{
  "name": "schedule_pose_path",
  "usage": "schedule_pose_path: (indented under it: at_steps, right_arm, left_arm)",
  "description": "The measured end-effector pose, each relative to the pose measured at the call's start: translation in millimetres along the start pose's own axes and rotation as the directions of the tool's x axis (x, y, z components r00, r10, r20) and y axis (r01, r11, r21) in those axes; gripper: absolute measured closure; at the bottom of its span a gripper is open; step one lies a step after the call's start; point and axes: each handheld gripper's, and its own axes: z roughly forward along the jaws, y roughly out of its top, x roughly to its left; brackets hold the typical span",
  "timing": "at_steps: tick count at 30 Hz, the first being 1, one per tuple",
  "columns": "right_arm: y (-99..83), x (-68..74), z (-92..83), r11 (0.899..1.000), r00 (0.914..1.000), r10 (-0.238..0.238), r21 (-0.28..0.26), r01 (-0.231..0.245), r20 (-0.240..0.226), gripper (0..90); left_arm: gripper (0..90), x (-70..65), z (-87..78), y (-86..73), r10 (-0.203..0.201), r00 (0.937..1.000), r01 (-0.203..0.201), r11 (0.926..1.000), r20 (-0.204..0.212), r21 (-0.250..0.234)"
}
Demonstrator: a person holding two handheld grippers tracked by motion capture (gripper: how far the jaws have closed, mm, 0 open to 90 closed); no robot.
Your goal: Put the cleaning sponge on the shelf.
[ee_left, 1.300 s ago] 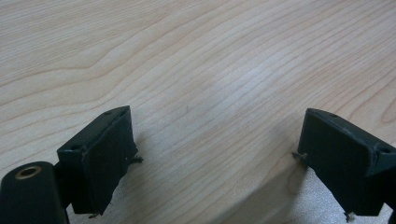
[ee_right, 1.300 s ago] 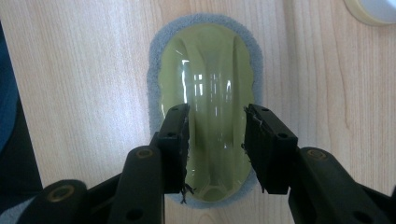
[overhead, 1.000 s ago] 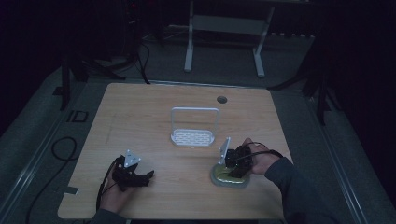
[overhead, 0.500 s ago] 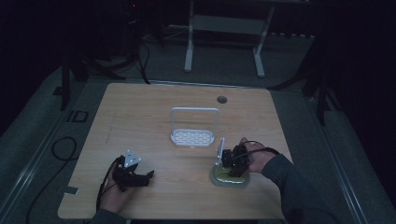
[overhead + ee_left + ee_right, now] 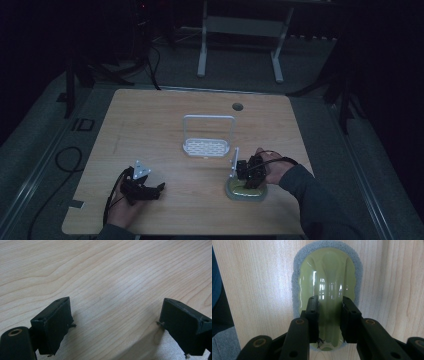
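A scrubber (image 5: 327, 275) with a glossy olive-green handle on a grey pad lies on the wooden table (image 5: 150, 130) at the front right, also in the high view (image 5: 234, 193). My right gripper (image 5: 330, 301) points down onto it. Its jaws have just been closing and now straddle the handle's middle, close to both sides; I see no firm press. In the high view a hand holds this gripper (image 5: 248, 181) over the scrubber. My left gripper (image 5: 115, 307) rests open on bare wood at the front left (image 5: 156, 190), with nothing between its jaws.
A white rack (image 5: 207, 146) with a tall wire handle stands at the table's middle, just behind the right hand. A round cable hole (image 5: 237, 106) sits near the far edge. Cables trail off the table's left side.
The right gripper's jaws have drawn in around the scrubber's handle. Both hands have kept their places.
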Motion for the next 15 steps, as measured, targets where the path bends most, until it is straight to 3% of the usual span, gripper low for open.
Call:
schedule_pose_path:
  at_steps: [15]
  right_arm:
    - [5.6, -2.0, -11.4, 1.000, 0.9996, -0.005, -0.015, 0.006, 0.029, 71.5]
  left_arm:
    - [10.9, -0.1, 0.0, 0.0, -0.002, 1.0000, 0.002, 1.0000, 0.000, 0.000]
